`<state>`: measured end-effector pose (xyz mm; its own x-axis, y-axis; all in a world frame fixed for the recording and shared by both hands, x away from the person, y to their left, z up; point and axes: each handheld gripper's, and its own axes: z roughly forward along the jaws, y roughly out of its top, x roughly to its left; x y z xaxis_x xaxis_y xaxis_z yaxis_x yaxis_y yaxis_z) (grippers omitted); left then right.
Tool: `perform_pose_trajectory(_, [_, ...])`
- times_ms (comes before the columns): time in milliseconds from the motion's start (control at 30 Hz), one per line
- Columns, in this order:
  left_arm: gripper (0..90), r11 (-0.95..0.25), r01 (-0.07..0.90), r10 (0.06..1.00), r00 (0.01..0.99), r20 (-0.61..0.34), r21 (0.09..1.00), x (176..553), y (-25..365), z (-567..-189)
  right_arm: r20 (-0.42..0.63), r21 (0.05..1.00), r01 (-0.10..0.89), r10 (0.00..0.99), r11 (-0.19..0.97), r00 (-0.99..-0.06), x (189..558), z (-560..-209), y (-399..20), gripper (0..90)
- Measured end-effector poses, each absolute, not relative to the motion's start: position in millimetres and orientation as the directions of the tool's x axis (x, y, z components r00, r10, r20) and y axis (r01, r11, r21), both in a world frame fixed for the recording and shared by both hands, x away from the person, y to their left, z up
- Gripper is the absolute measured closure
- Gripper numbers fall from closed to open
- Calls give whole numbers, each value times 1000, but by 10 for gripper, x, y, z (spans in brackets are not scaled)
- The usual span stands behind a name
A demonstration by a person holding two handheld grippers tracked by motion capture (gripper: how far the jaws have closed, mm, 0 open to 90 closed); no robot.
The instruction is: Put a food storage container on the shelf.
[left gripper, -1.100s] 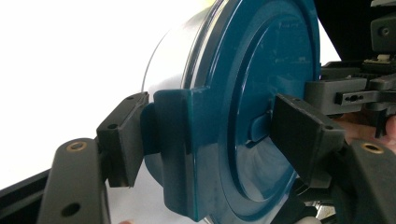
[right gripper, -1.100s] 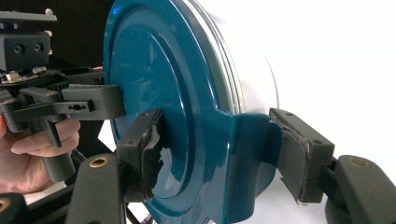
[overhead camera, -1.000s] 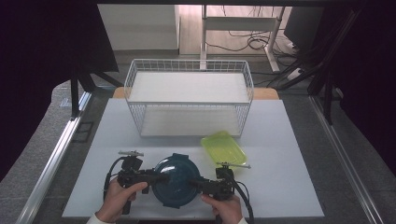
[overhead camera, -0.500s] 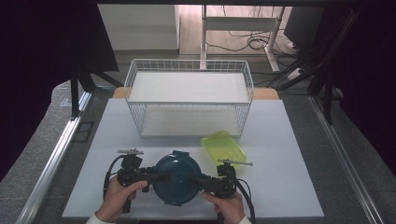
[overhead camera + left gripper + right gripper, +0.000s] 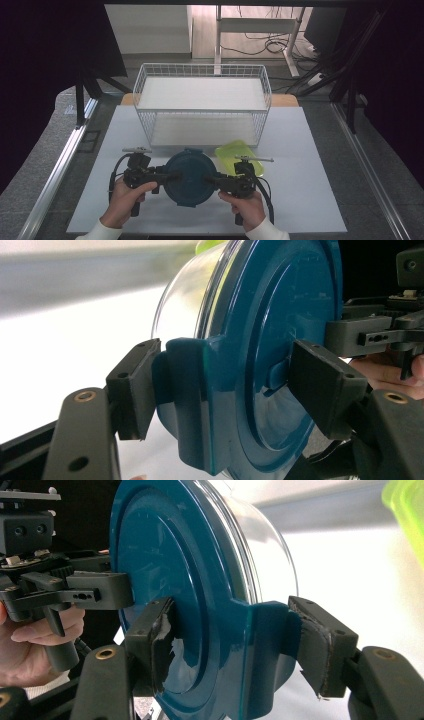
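Both grippers clamped on the round container w/ teal lid (image 5: 189, 178), one each side. Left gripper (image 5: 167, 176) pinches the lid's left latch tab: one pad under the tab, other on lid top. Right gripper (image 5: 212, 178) same on the opposite tab. Container sits between the two tools, lid up, clear bowl below. Green container (image 5: 239, 155) just beyond right gripper on the white tabletop (image 5: 310, 190). Wire basket (image 5: 202, 107) further ahead, apart from both.
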<state>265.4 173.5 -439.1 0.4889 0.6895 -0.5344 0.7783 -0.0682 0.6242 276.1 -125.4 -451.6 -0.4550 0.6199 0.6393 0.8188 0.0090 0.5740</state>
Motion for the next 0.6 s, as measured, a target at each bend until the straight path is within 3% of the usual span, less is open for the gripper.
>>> perform_pose_trajectory(600, [313,-31,754,667,504,-548,656,2957,1750,-4038,603,620,785,630,15,-489,3097,-4019,-1262,381])
